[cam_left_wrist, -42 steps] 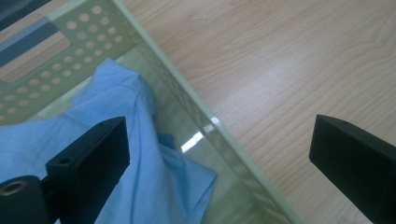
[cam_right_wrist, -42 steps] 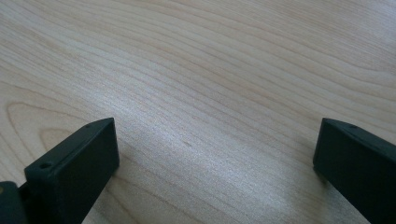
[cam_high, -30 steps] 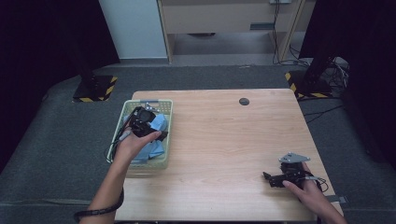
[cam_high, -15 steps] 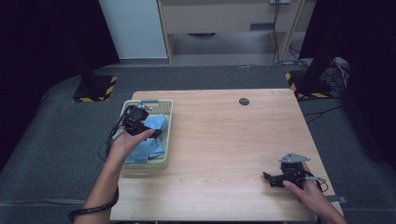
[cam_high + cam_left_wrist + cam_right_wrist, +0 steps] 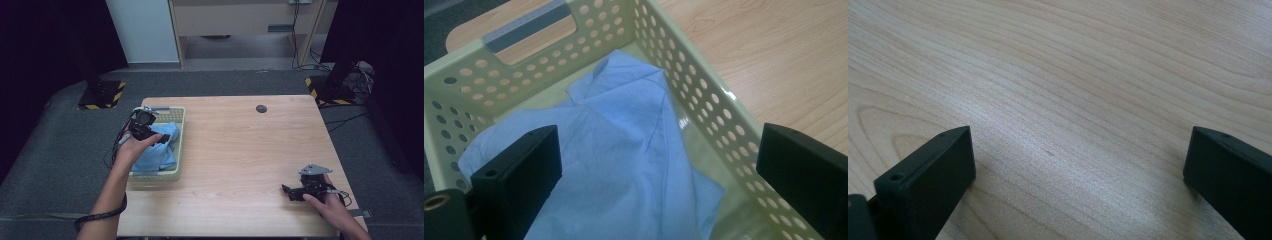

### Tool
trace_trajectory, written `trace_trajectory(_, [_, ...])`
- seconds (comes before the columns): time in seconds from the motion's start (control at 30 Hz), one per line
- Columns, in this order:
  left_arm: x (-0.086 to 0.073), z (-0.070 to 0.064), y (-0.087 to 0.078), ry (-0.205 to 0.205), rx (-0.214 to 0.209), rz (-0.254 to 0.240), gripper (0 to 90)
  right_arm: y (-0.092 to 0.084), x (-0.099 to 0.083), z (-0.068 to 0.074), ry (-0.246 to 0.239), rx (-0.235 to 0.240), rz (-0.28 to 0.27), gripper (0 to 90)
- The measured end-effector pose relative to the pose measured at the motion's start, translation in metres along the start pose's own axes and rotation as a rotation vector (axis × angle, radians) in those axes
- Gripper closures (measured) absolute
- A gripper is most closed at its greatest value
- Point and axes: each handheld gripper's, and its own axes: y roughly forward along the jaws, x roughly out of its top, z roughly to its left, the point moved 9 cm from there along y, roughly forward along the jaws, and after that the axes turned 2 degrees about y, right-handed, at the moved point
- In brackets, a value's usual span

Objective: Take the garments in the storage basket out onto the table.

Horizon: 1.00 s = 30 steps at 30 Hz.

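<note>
Blue cloth (image 5: 159,150) lies crumpled in the pale green basket (image 5: 179,120) at the bench's (image 5: 250,150) left edge in the high view; the left gripper (image 5: 162,139) has drifted toward the basket's far end since a second ago, so pickup looks near. Right gripper (image 5: 286,190) rests low at the front right. Left gripper view: jaws spread wide above the cloth (image 5: 624,165). Right gripper view: jaws spread over bare bench (image 5: 1073,100).

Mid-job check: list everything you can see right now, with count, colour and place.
cloth: 1, blue, crumpled inside the basket
basket: 1, pale green, perforated, at the table's left edge
table: 1, light wood
round disc: 1, dark, on the table near its far edge
stand bases: 2, black with yellow stripes, on the floor beyond the table's far corners
left gripper: 1, black, jaws open above the cloth
right gripper: 1, black, jaws open, low over the table's near right corner
</note>
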Motion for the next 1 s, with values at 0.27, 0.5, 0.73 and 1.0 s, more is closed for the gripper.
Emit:
trace_trajectory(0.27, [-0.007, 0.012, 0.016, -0.002, 0.013, 0.047, 4.0, 0.0, 0.0, 0.0, 0.002, -0.001, 0.0, 0.5])
trace_trajectory(0.5, [-0.009, 0.027, 0.022, -0.028, 0.035, 0.061, 4.0, -0.001, -0.001, 0.0, 0.001, -0.001, 0.0, 0.5])
trace_trajectory(0.73, [-0.014, 0.036, 0.023, -0.054, 0.057, 0.055, 3.5, -0.001, -0.001, 0.0, 0.001, -0.002, 0.0, 0.5])
trace_trajectory(1.0, [-0.018, 0.046, 0.026, -0.083, 0.078, 0.051, 3.6, -0.001, -0.001, 0.0, 0.002, -0.003, 0.0, 0.5])
